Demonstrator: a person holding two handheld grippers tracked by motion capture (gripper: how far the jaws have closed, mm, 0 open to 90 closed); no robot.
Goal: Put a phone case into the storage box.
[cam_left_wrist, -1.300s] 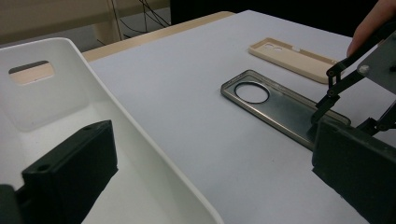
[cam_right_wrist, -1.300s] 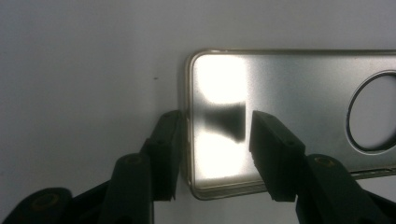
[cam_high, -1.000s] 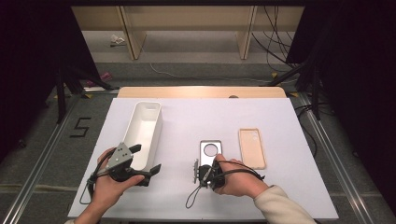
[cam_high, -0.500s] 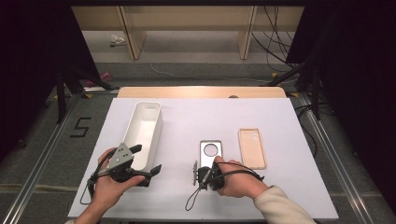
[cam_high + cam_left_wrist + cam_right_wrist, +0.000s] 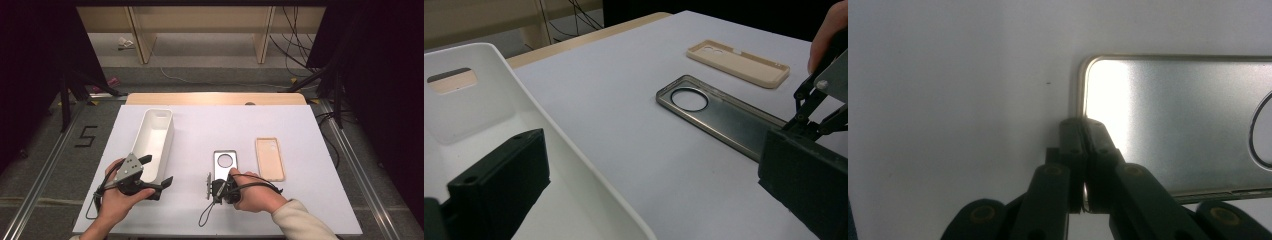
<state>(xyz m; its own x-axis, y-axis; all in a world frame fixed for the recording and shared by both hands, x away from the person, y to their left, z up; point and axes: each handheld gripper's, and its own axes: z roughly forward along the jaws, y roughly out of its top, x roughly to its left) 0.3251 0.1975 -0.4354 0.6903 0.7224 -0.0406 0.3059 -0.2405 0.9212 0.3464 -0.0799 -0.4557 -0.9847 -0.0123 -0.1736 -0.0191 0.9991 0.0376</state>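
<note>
A: Where does the work stand?

B: The right gripper (image 5: pixel 214 186) has just been closing; its jaws now pinch the near edge of the grey phone case (image 5: pixel 225 164), which lies flat on the white table (image 5: pixel 310 210). Nothing looks lifted yet.

A: And the other hand?

B: The left gripper (image 5: pixel 156 172) hovers over the near end of the white bin (image 5: pixel 155 137), jaws spread, holding nothing. A beige phone case (image 5: pixel 270 158) lies untouched just beside the grey one. I'd judge the lifting and placing remain.
</note>
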